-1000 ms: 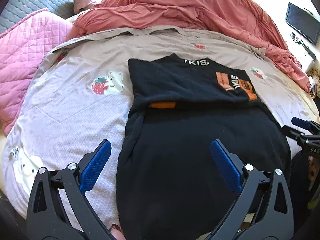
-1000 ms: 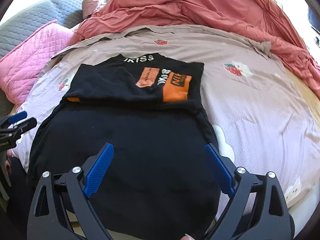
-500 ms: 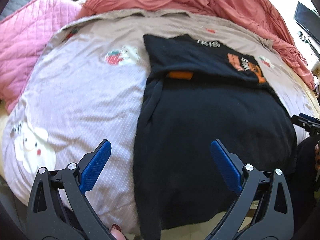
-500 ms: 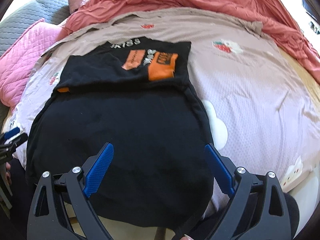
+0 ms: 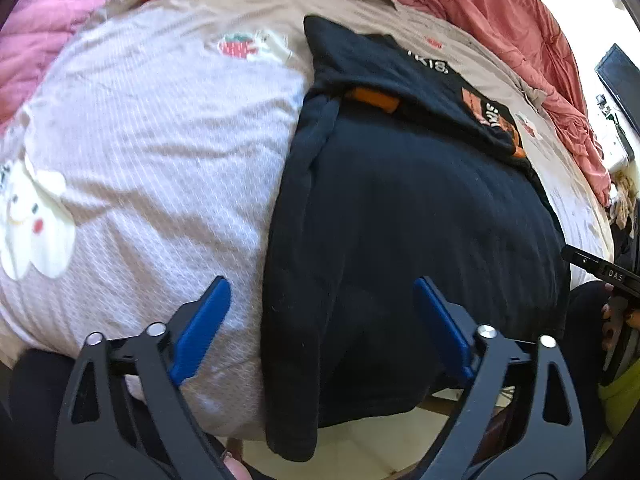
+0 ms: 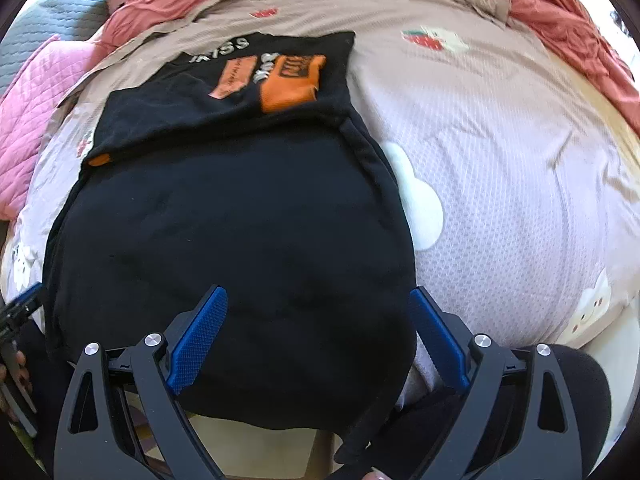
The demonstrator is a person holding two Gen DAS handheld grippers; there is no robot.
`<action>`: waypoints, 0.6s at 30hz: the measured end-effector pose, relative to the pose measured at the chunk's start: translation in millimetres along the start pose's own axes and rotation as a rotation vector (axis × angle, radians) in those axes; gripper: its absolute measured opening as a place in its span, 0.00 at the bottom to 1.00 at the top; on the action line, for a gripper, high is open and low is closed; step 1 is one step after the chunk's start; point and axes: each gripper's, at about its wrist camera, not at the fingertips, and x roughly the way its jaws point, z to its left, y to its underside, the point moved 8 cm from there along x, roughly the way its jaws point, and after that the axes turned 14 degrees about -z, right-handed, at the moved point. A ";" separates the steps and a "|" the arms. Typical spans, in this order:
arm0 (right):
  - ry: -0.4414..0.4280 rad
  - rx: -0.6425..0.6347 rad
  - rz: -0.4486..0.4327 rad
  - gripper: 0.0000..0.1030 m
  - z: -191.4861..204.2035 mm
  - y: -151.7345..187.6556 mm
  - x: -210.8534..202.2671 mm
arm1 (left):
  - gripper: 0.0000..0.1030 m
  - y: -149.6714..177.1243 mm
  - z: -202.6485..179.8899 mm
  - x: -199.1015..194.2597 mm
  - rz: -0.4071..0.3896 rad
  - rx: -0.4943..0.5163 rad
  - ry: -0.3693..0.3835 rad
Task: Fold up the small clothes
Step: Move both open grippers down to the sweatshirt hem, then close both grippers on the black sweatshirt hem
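Note:
A black top (image 5: 408, 216) with orange patches and white lettering lies on the bed, its upper part folded down over the body; its lower hem hangs over the bed's front edge. It also shows in the right wrist view (image 6: 240, 232). My left gripper (image 5: 322, 304) is open and empty, above the hem's left corner. My right gripper (image 6: 318, 312) is open and empty, above the hem's right part. The right gripper's body shows at the right edge of the left wrist view (image 5: 600, 270).
The bed sheet (image 5: 160, 140) is pale pink with strawberry and cloud prints. A salmon duvet (image 6: 580, 28) is bunched at the back and right. A pink quilted pillow (image 6: 24, 120) lies at the left. Floor (image 5: 380, 444) shows below the bed edge.
Both grippers have moved down and back toward the bed's front edge, so the top's hanging hem and the floor now show. Both stay open.

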 end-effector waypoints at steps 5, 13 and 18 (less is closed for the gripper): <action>0.010 0.114 0.050 0.88 -21.9 7.3 12.1 | 0.64 3.9 5.6 2.6 0.009 -0.029 -0.002; -0.025 0.174 0.047 0.45 -28.4 7.7 15.0 | 0.42 -0.7 7.1 -3.1 -0.013 -0.046 0.010; -0.114 0.133 -0.001 0.16 -10.5 1.0 2.5 | 0.42 0.9 3.5 -0.4 -0.004 -0.033 0.015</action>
